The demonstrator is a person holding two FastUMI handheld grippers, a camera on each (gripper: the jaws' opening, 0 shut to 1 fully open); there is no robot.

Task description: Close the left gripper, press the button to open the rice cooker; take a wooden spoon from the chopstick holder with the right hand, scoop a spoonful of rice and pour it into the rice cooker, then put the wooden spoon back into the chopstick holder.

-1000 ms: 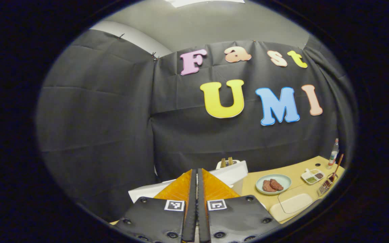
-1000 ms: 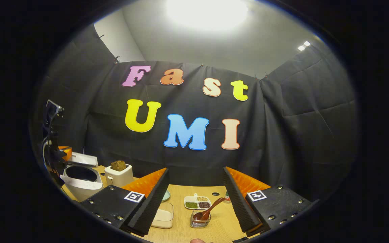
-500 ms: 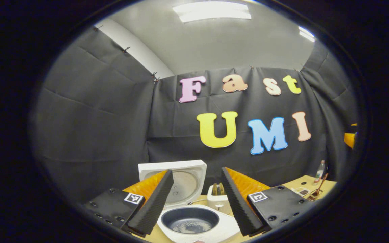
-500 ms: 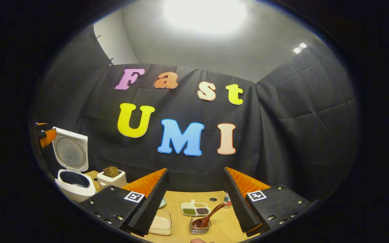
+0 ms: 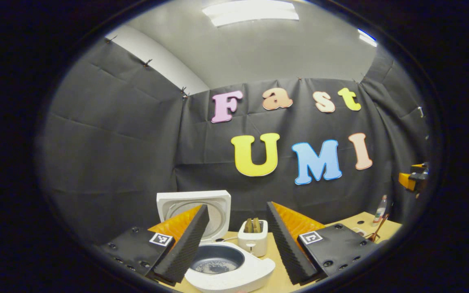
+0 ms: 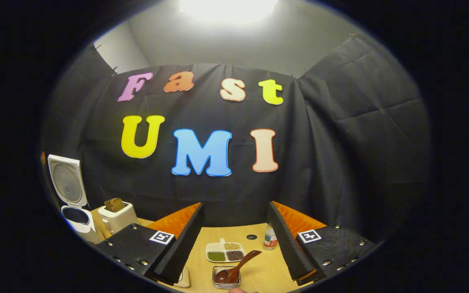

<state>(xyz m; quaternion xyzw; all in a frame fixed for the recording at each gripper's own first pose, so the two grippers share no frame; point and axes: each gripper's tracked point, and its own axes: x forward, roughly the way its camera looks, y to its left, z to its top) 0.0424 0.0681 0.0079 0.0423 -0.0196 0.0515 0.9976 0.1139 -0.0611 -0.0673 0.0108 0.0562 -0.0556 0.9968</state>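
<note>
I hold two hand-held grippers, one in each hand. My left hand-held gripper has its two fingers spread wide with nothing between them, and it hangs just above the one rice cooker. The cooker's lid stands upright and open, and I can see down into its dark inner pot, where a pale patch lies at the bottom. Just behind the cooker stands one white toaster with two slices of bread poking out of its slots. At the far right edge of the left gripper view, my right hand-held gripper shows as an orange and dark shape up in the air.

My right hand-held gripper is also wide open and holds nothing. Below and between its fingers sits one clear chopstick holder on the wooden desk, and one wooden spoon leans out of it, bowl down, handle tilted up to the right. Just behind the holder lies one white divided dish with three compartments I can count: one green, one dark, one pale tan. One small bottle stands upright beside the dish, close to my right finger. A corner of one pale container peeks out under my left finger; I cannot tell what is in it. Far left in the right gripper view, the open rice cooker and the toaster stand side by side.
</note>
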